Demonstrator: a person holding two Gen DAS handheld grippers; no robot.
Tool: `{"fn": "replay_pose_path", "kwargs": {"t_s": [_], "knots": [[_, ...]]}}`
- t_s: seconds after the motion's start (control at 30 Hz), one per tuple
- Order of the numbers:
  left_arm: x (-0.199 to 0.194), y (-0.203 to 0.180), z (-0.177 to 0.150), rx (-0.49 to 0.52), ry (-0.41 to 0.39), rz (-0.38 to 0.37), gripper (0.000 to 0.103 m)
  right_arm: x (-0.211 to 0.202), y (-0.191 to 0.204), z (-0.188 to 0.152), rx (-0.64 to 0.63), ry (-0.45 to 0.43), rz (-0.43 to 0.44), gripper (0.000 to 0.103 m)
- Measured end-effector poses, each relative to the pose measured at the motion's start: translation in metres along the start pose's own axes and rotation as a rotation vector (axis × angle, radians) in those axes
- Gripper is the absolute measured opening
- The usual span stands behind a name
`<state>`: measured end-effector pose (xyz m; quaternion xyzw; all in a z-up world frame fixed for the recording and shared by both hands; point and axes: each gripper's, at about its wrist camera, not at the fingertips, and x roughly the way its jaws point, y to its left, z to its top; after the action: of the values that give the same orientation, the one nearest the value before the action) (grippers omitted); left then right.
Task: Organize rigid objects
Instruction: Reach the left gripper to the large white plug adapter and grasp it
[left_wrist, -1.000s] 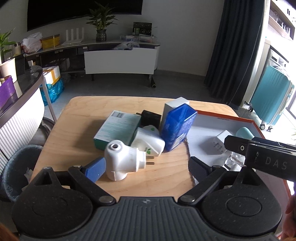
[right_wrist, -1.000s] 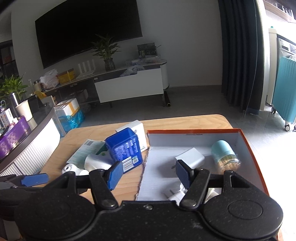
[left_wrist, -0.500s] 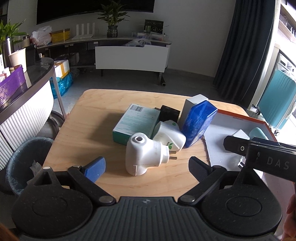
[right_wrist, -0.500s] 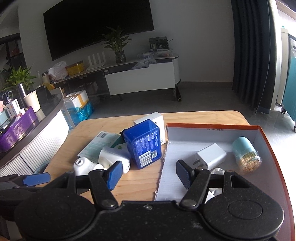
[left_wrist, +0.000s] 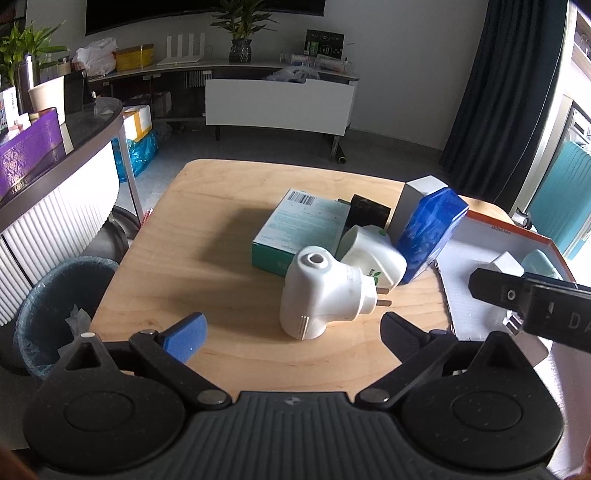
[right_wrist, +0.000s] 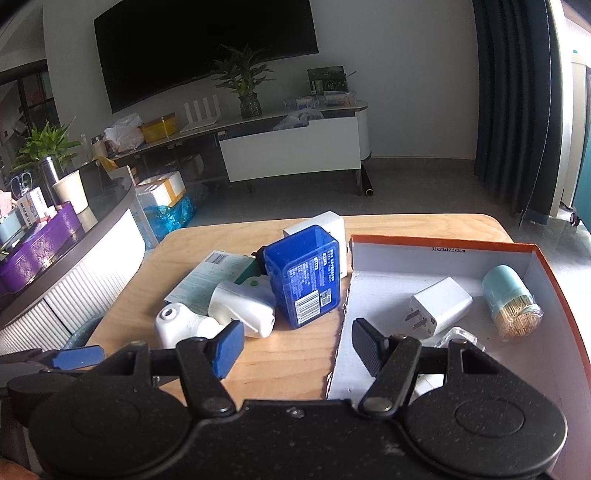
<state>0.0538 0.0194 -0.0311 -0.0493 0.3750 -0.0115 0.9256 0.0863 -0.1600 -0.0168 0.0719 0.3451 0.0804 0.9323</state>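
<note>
A white angled plug adapter (left_wrist: 321, 295) lies on the wooden table (left_wrist: 207, 236), just ahead of my left gripper (left_wrist: 291, 334). Its jaws are opening wide and the pads touch nothing. Behind the plug huddle a second white plug with a green leaf (left_wrist: 373, 258), a blue box (left_wrist: 428, 236) on its edge, a flat teal carton (left_wrist: 299, 232), a black item (left_wrist: 369, 212) and a white box (left_wrist: 417, 199). My right gripper (right_wrist: 295, 343) is open over the seam between table and orange-rimmed box (right_wrist: 443, 242), holding nothing. That box contains a white charger (right_wrist: 439, 308) and a teal toothpick jar (right_wrist: 509, 295).
A bin with a blue liner (left_wrist: 55, 295) stands by the table's left edge. A curved white counter (left_wrist: 48, 206) is further left. Bare tabletop lies left of the pile. A teal suitcase (left_wrist: 561, 192) stands at the right, a TV cabinet (left_wrist: 277, 99) behind.
The left gripper has shifted so the white plug sits nearer the middle between its fingers, and its jaws have widened. The right view has crept a little closer to the blue box.
</note>
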Motion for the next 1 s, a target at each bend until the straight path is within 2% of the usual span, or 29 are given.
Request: {"fn": "replay_pose_path", "kwargs": {"t_s": [0.37, 0.63, 0.93, 1.0], "knots": [[0.024, -0.004, 0.002, 0.014, 0.017, -0.010, 0.103, 0.007, -0.008, -0.003, 0.016, 0.008, 0.003, 0.078], [0.041, -0.014, 0.003, 0.064, 0.014, -0.019, 0.103, 0.010, -0.015, -0.002, 0.023, 0.006, -0.009, 0.078], [0.060, -0.012, 0.006, 0.048, 0.007, -0.024, 0.103, 0.018, -0.017, -0.002, 0.019, 0.013, -0.011, 0.078], [0.060, -0.012, 0.005, 0.057, -0.008, -0.037, 0.095, 0.020, -0.016, -0.003, 0.019, 0.015, -0.011, 0.078]]}}
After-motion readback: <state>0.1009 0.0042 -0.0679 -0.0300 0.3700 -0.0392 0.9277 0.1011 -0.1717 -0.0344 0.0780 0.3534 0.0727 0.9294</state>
